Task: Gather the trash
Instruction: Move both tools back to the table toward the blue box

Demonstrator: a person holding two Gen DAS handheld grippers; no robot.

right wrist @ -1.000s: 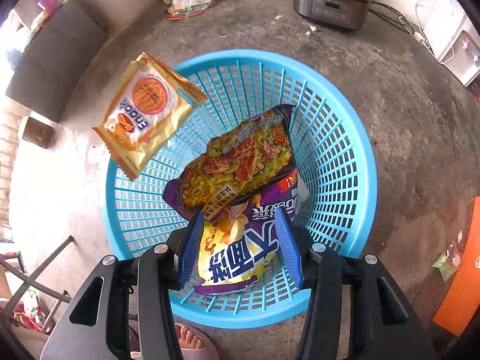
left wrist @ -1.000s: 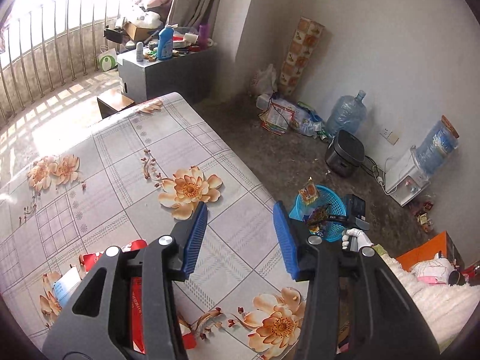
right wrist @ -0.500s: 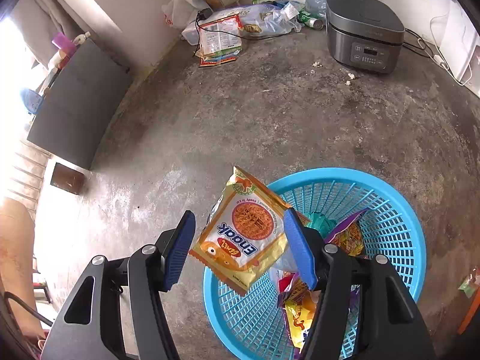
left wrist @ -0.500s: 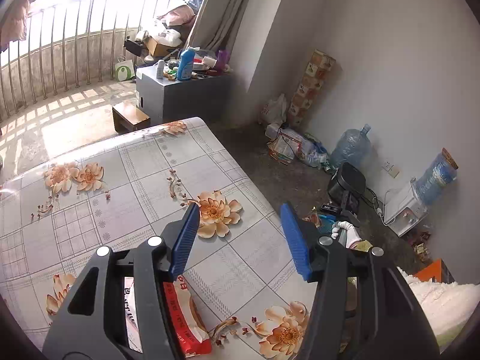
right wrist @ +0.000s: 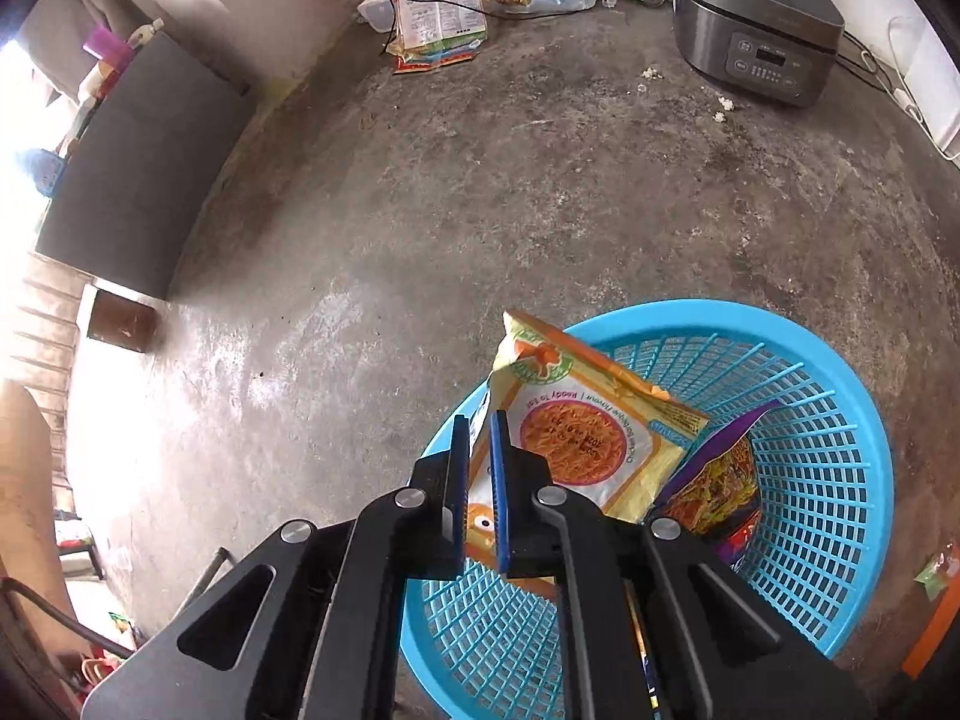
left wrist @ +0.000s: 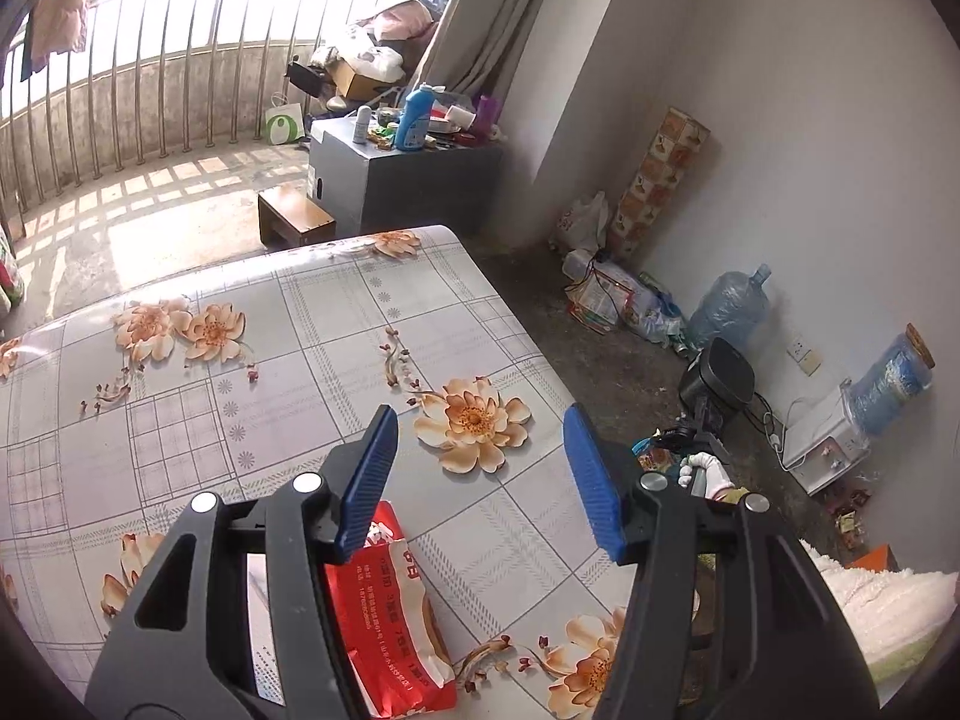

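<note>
- The right tongs (right wrist: 478, 468) are closed with nothing pinched between them.
- Just past their tips, a yellow noodle packet (right wrist: 582, 432) leans on the rim of the blue basket (right wrist: 840, 480), beside a purple wrapper (right wrist: 720, 480).
- The left tongs (left wrist: 480, 480) are open and empty over the flowery table (left wrist: 270, 360).
- A red packet (left wrist: 390, 618) lies under their left finger.

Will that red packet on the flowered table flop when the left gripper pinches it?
The red packet looks like thin crinkled film, so it will probably flop and crumple. Lying flat, it seems light and may slide on the glossy tablecloth.
</note>
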